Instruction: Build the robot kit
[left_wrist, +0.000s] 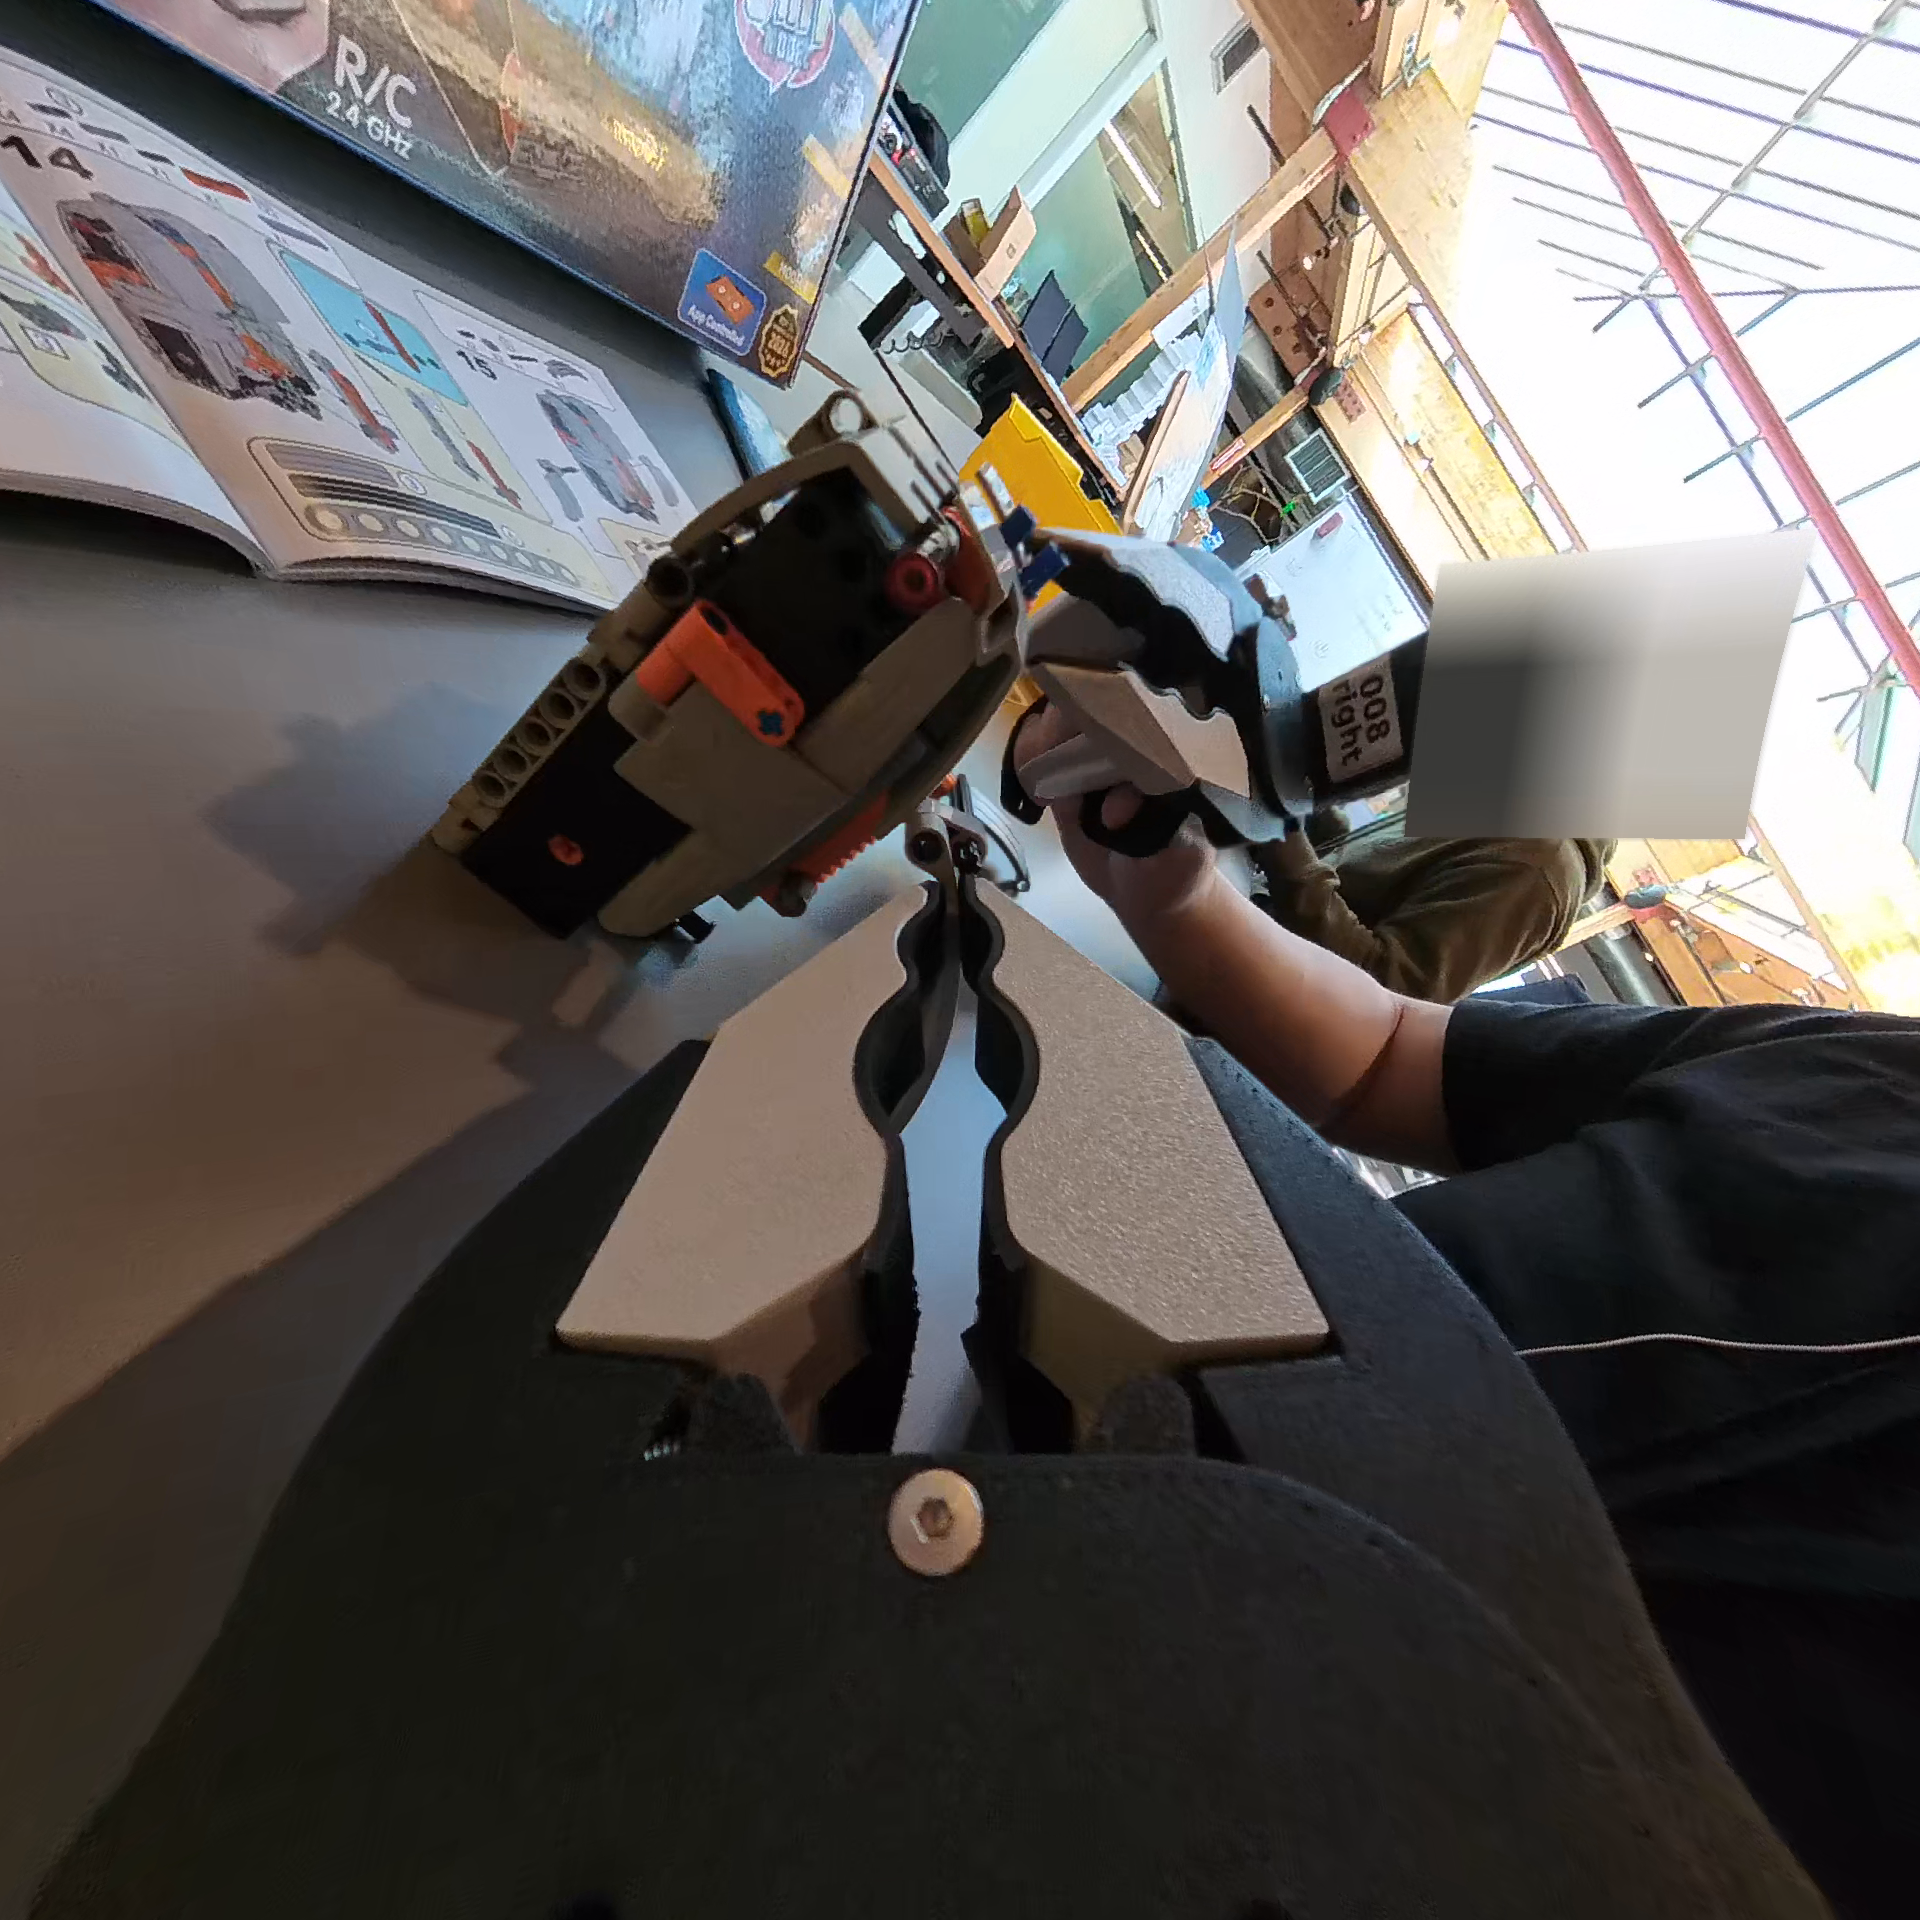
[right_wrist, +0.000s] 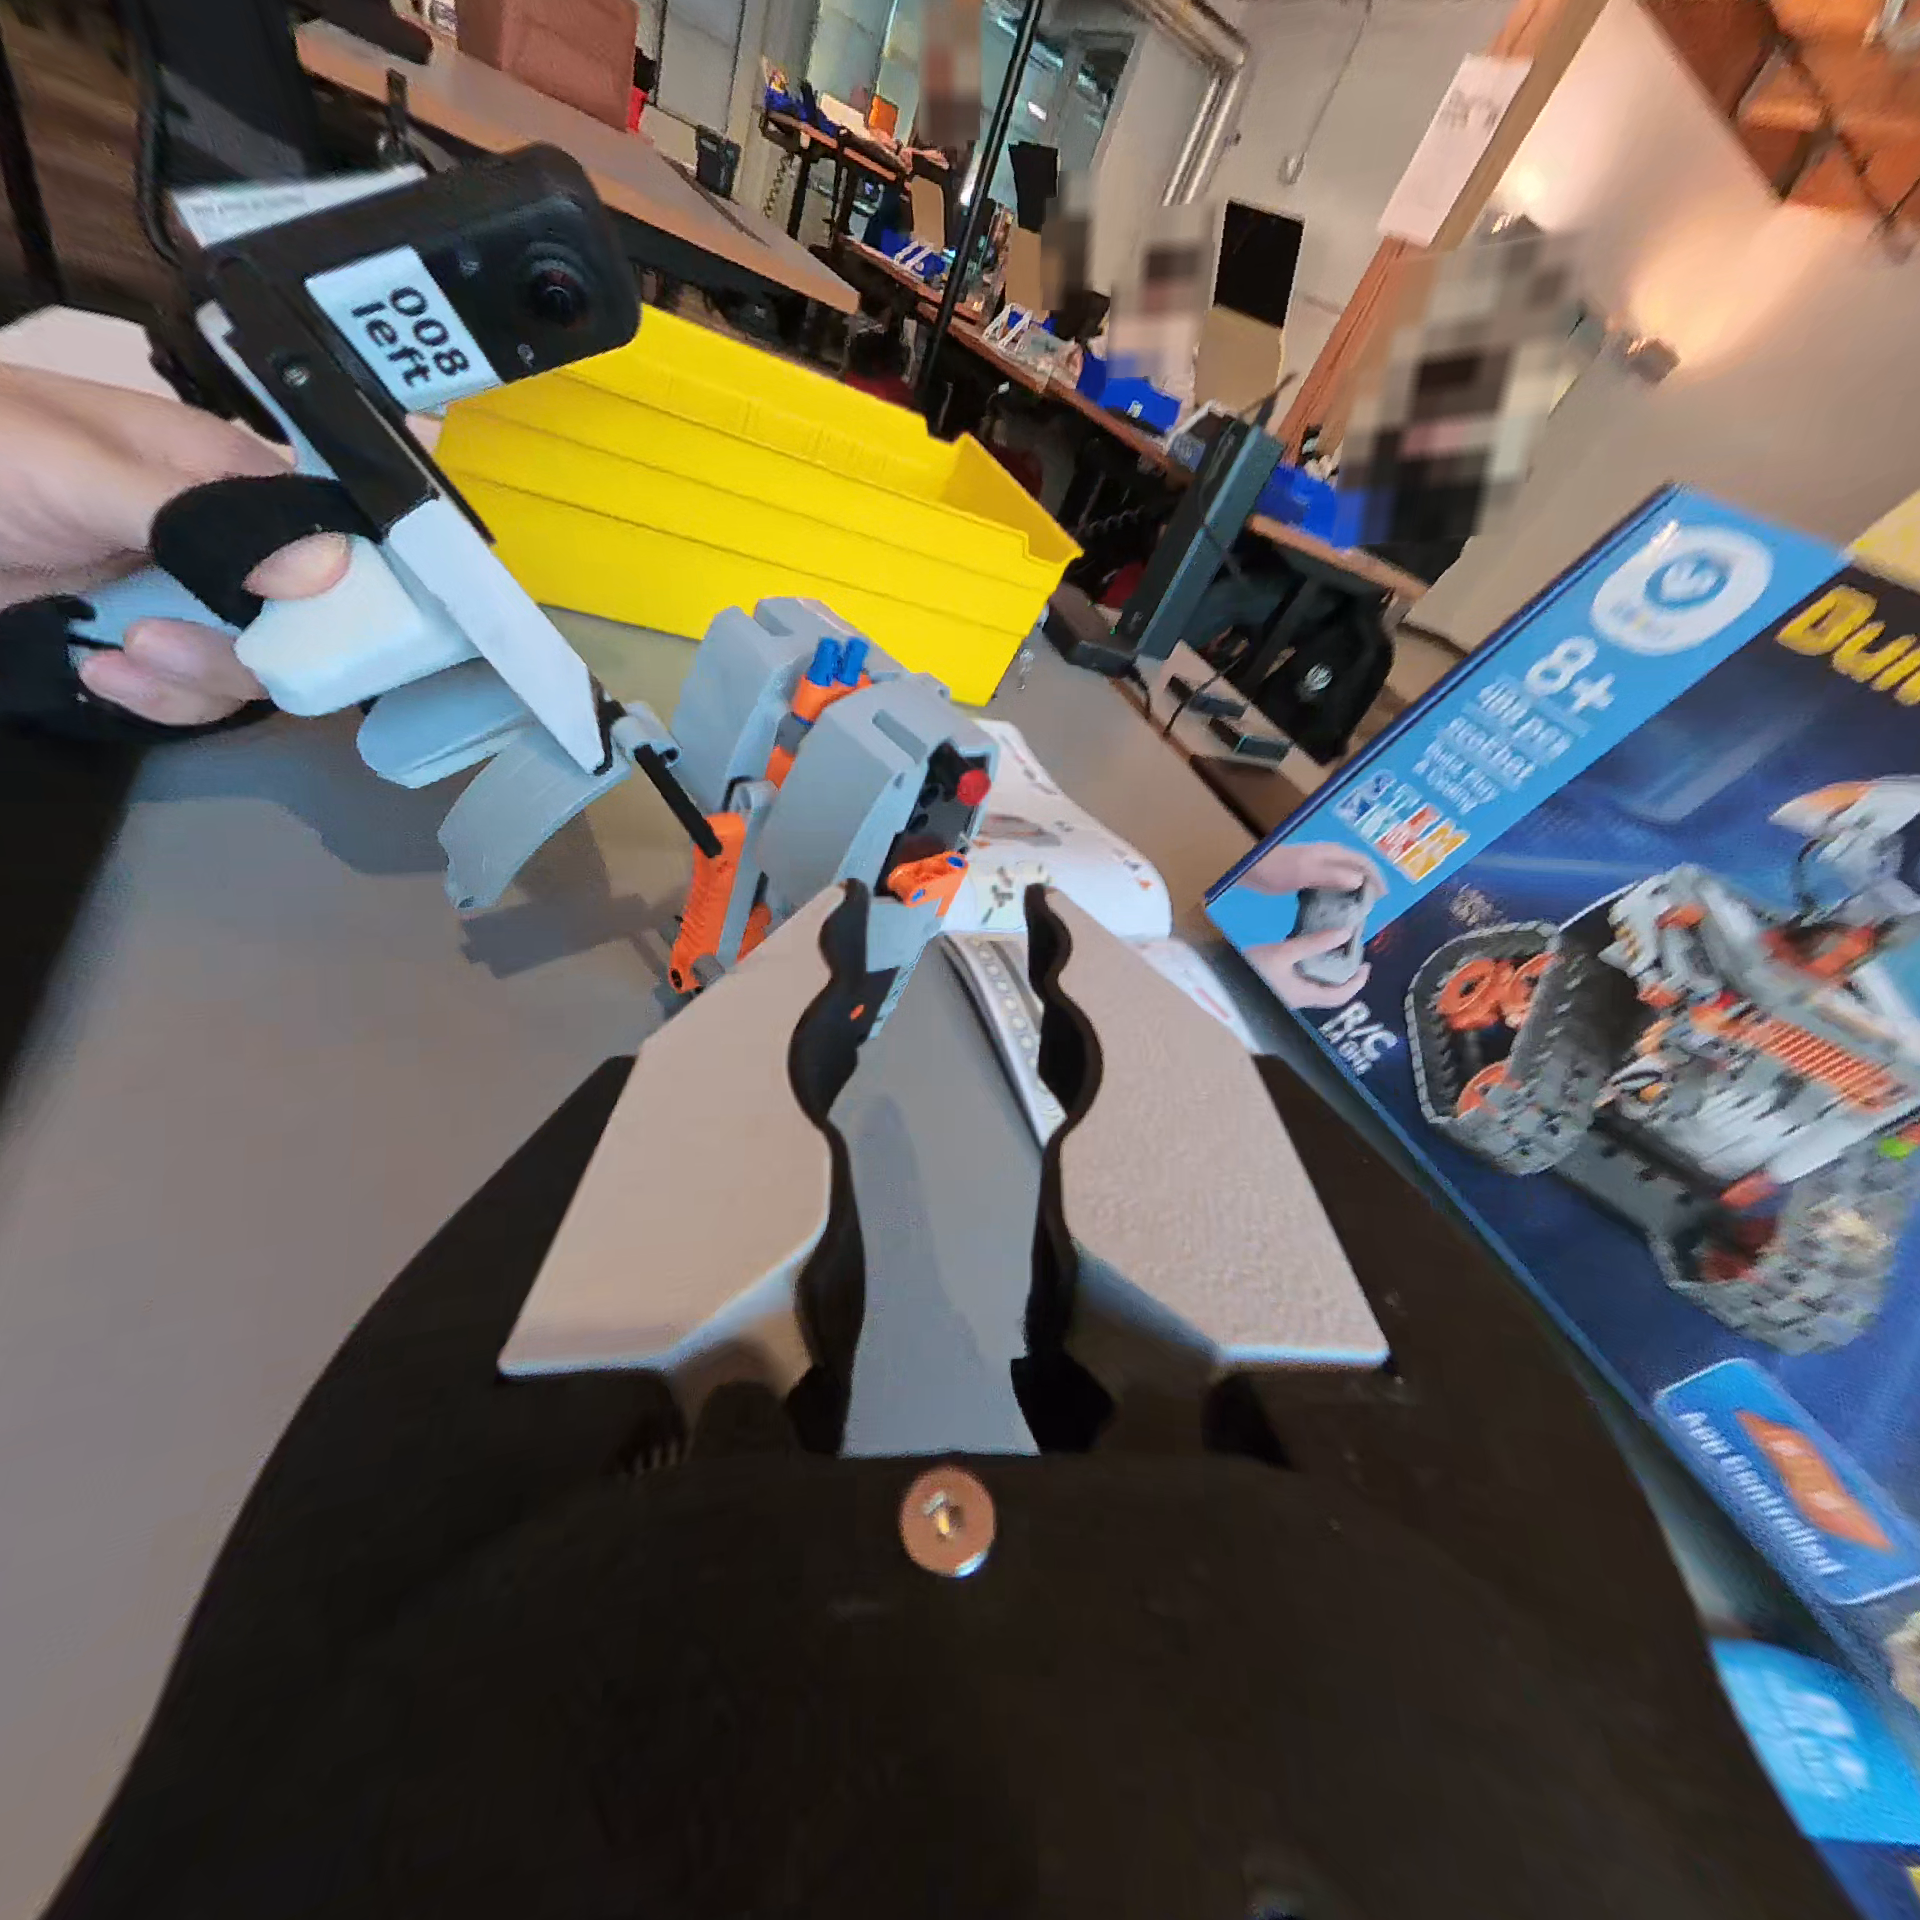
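A grey, black and orange brick-built model stands tilted on the grey table; it also shows in the right wrist view. My left gripper is shut on a thin black axle, whose far end touches the model's orange part. In the right wrist view the left gripper sits left of the model. My right gripper is open, with the model's grey lower edge against its left finger. It shows in the left wrist view at the model's right side.
An open instruction booklet lies behind the model. A blue toy box stands at the right, close to my right gripper. A yellow bin sits at the table's far edge. A person's forearm reaches in from the right. The grippers' ends are close to 9 centimeters from one another.
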